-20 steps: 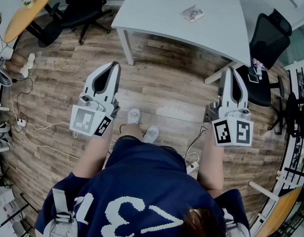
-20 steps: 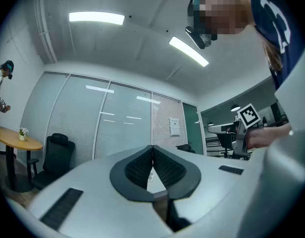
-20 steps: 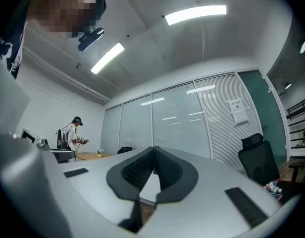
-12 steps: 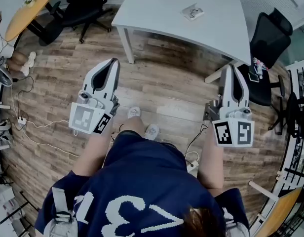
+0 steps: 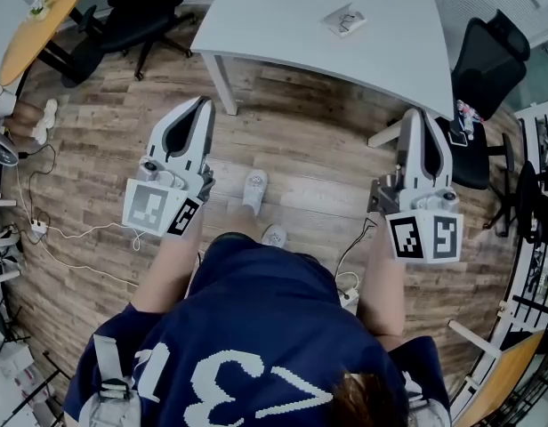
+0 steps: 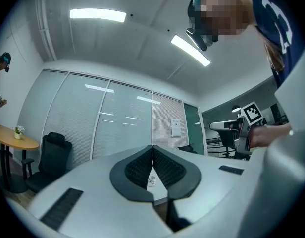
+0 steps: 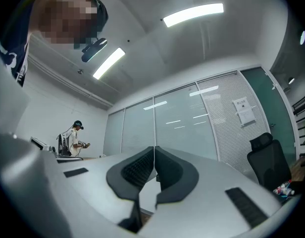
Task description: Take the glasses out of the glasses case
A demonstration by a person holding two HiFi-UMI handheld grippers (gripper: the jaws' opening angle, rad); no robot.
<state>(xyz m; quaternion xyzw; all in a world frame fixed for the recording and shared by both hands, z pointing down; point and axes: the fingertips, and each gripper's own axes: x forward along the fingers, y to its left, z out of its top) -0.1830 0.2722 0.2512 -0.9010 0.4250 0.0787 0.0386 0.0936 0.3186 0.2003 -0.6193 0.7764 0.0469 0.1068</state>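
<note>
Even, soft indoor light comes from long ceiling lights [image 6: 98, 15] that glare white in both gripper views. The head view is sharp, with faint shadows on the wooden floor [image 5: 310, 163] and lines bending toward its edges. Both gripper views curve strongly and darken to black corners, and the right gripper [image 7: 154, 148] looks soft close to the lens.

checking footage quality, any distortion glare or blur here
Head view: sharp, evenly lit, fisheye curves the floor planks and table. Left gripper view: dark round vignette, ceiling strip light blown out, mirrored in the glass wall. Right gripper view: same vignette.
</note>
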